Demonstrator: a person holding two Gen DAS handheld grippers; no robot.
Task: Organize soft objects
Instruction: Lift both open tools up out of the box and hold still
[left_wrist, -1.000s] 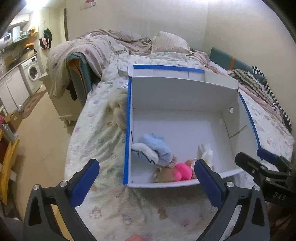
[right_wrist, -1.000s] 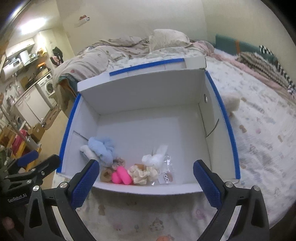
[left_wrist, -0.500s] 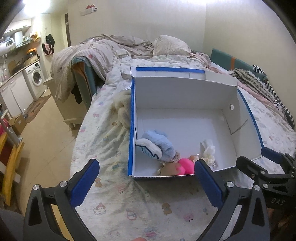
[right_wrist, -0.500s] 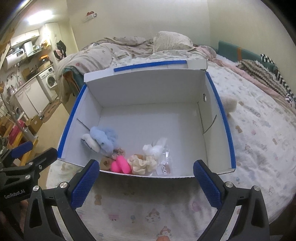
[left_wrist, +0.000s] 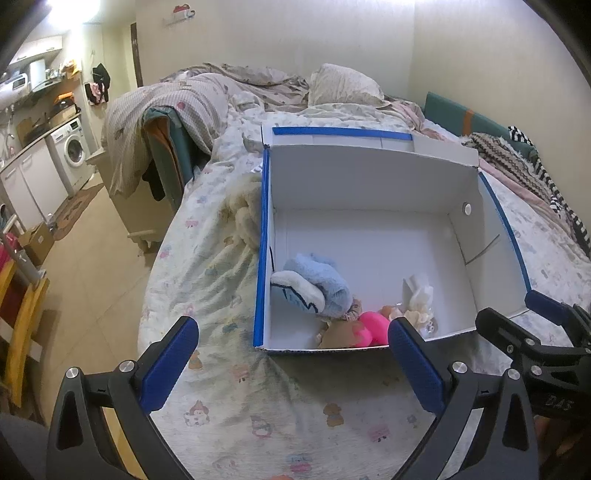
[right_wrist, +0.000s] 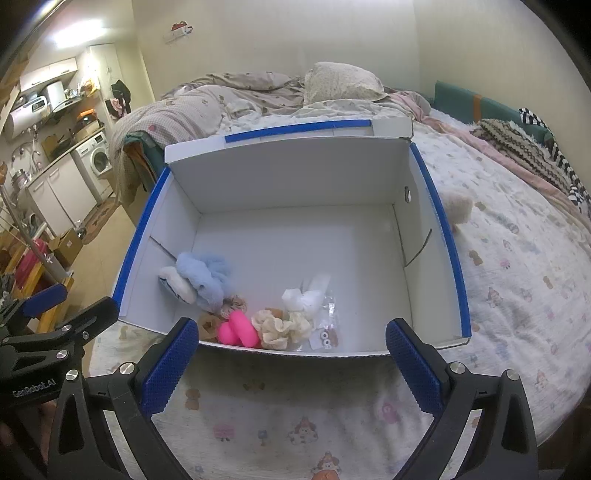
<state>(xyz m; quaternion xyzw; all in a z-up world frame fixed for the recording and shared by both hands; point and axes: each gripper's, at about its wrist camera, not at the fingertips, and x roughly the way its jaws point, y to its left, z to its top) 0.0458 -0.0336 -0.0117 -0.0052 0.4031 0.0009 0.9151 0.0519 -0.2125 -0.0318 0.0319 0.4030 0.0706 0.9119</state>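
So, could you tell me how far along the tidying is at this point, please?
Done: blue plush, pink toy and cream scrunchie lie in the box. In hand: nothing; left tongs and right tongs open. Left: fluffy pieces beside the box.

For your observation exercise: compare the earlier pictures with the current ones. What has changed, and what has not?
Both grippers, left and right, have pulled back from the white box, jaws open and empty throughout; more bedsheet now shows before it. The blue plush and pink toy lie unmoved inside.
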